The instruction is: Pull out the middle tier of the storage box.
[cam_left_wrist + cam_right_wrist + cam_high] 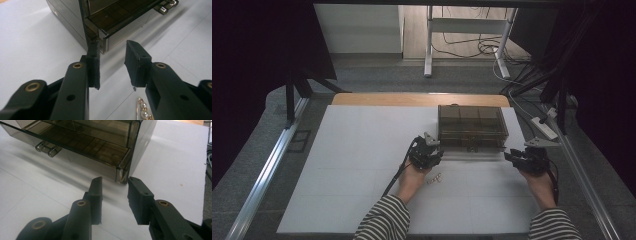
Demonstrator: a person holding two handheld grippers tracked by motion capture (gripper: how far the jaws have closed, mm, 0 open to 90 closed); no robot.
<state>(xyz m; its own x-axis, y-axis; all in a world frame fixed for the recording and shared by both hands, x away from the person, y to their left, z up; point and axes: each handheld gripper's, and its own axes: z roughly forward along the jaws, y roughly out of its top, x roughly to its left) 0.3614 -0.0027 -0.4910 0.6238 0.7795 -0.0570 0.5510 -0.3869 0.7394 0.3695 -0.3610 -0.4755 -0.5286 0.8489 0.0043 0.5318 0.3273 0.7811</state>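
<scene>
My left tool (428,150) and right tool (523,156), jaws half-spread and empty, flanked the smoky transparent plastic drawer box (471,125) at centre-right on the white desk (357,165); no readable writing. A pearl pin (143,111) lay at the lower right of the left gripper view.

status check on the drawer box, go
Left gripper and right gripper open, empty, at drawer front corners. Drawer slightly out. Pearl pin clear of path.

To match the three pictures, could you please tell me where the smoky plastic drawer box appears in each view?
High view: the drawer box sits right of centre on the white board, beyond both grippers.
Left gripper view: top centre, its near corner just above the jaws.
Right gripper view: top left to centre.
Shared landmark: the slightly open bottom drawer.
</scene>
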